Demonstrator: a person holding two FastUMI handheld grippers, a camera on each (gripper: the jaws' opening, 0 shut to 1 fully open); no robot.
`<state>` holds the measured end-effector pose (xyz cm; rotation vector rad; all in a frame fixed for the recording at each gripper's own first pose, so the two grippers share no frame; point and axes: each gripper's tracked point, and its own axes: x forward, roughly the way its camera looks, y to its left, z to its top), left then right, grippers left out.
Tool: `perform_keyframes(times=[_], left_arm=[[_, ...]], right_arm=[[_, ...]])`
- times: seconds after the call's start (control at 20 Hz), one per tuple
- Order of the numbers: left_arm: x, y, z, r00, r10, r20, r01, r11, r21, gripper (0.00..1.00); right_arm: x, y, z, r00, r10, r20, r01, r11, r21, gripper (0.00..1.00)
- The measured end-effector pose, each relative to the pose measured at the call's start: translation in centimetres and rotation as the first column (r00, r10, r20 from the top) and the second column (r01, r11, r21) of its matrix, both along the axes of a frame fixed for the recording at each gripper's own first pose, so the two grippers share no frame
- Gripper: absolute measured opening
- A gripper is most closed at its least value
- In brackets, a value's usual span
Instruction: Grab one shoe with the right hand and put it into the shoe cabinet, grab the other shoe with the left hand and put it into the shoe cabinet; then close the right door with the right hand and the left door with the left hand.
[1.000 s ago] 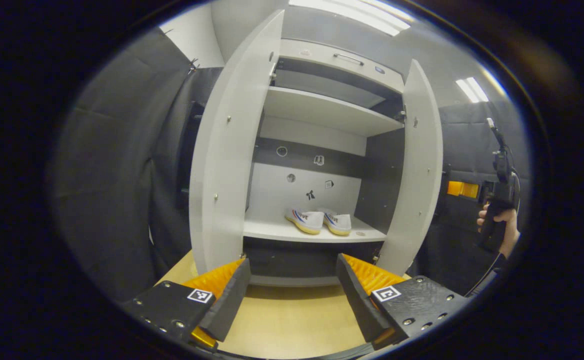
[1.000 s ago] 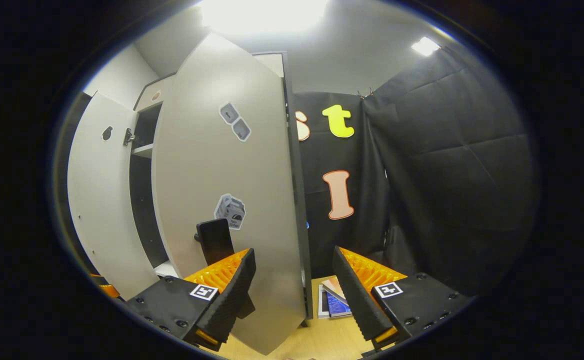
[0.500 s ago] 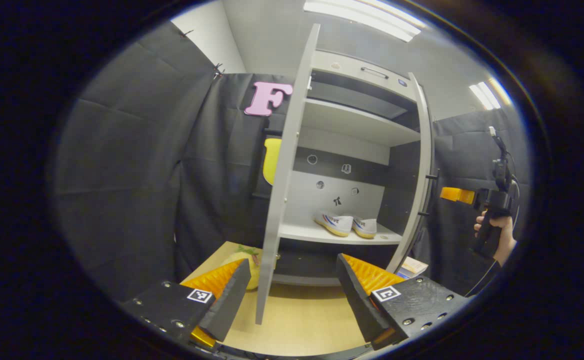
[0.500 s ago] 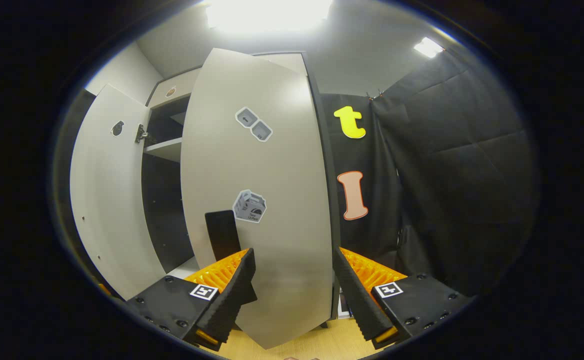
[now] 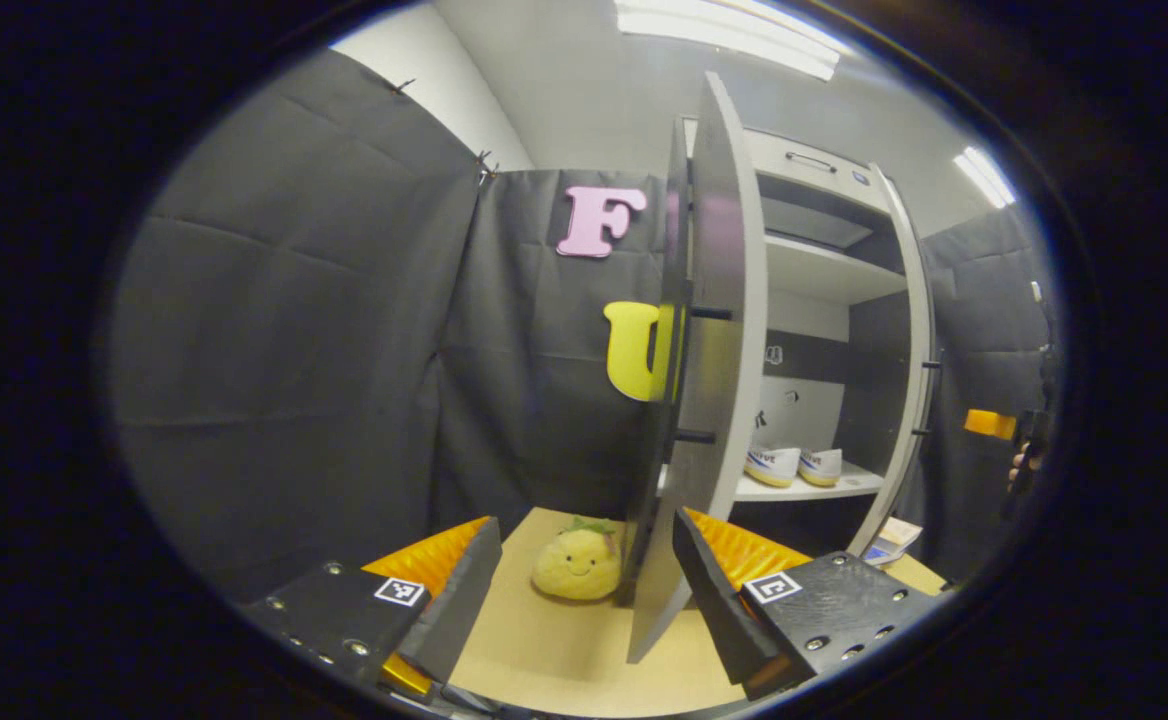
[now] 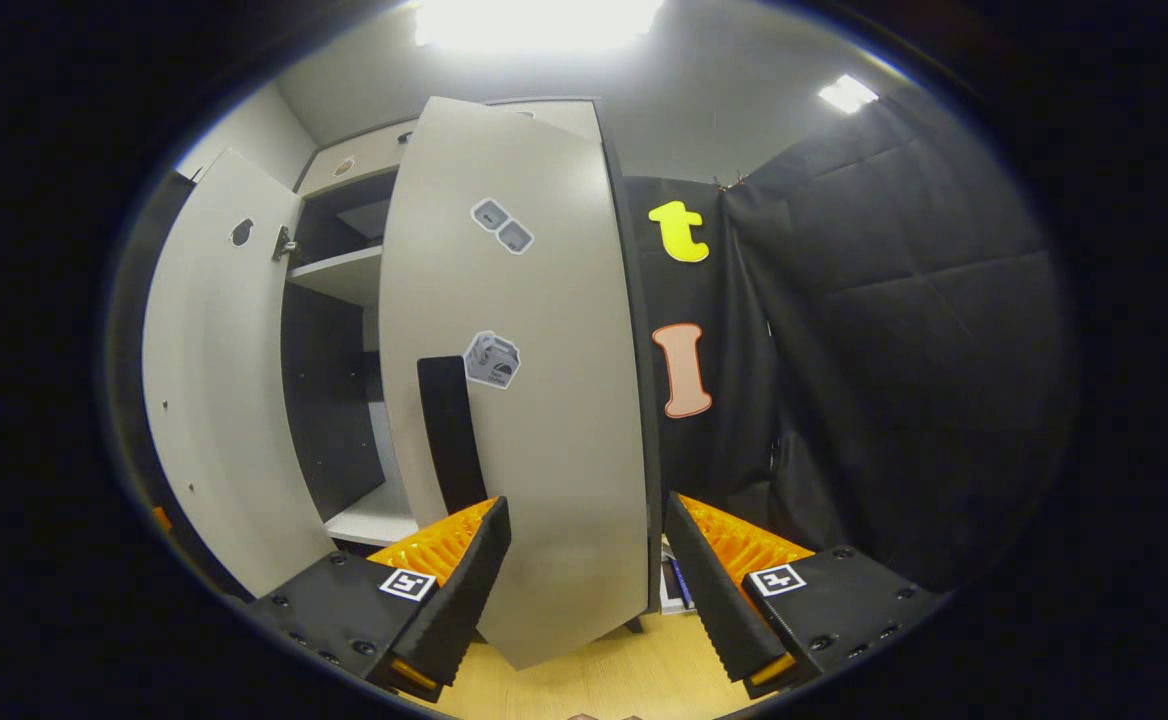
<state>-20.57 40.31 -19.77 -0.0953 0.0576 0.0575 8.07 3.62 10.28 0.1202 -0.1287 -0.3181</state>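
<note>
Two white shoes [image 5: 794,466] with yellow soles stand side by side on the lower shelf of the white shoe cabinet [image 5: 814,270]. In the left gripper view the left door [image 5: 709,380] is seen almost edge-on, its lower end between the fingers of my open left gripper [image 5: 584,590]. The right door [image 5: 912,340] stands ajar. In the right gripper view the right door [image 6: 534,400], with stickers and a dark handle [image 6: 449,430], fills the gap of my open right gripper [image 6: 584,580]. I cannot tell whether it touches the door. The left door [image 6: 214,380] shows its inner face.
A yellow plush toy [image 5: 576,563] sits on the wooden floor [image 5: 564,650] left of the left door. Books [image 5: 889,545] lie by the cabinet's right side, also seen as books [image 6: 672,590] behind the right door. A hand with the other gripper [image 5: 1029,445] is far right.
The left gripper has swung left around the left door, from facing the cabinet's inside to seeing the door's edge and the plush toy. The right gripper shifted slightly in front of the right door.
</note>
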Motion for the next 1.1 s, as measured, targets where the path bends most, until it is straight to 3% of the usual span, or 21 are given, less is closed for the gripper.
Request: perform_keyframes(times=[0.5,0.85,1.0,1.1], left_arm=[[6.5,3.6,4.8,0.999,-0.007,0.037,0.003,0.996,0.088,0.99],[10.4,0.1,8.1,0.994,-0.079,0.081,0.072,0.993,0.095,1.00],[11.0,-0.7,8.5,0.989,-0.120,0.084,0.107,0.984,0.143,1.00],[11.0,-0.9,8.5,0.988,-0.135,0.076,0.122,0.980,0.157,0.89]], right_arm=[[-2.0,1.1,-3.7,0.997,-0.010,-0.072,0.012,1.000,0.025,0.98],[-3.0,1.4,-5.0,0.996,-0.017,-0.087,0.022,0.998,0.051,0.98],[-3.5,0.8,-5.5,0.995,-0.031,-0.093,0.037,0.997,0.069,0.98],[-3.6,0.0,-5.9,0.994,-0.048,-0.099,0.056,0.996,0.077,0.98]])
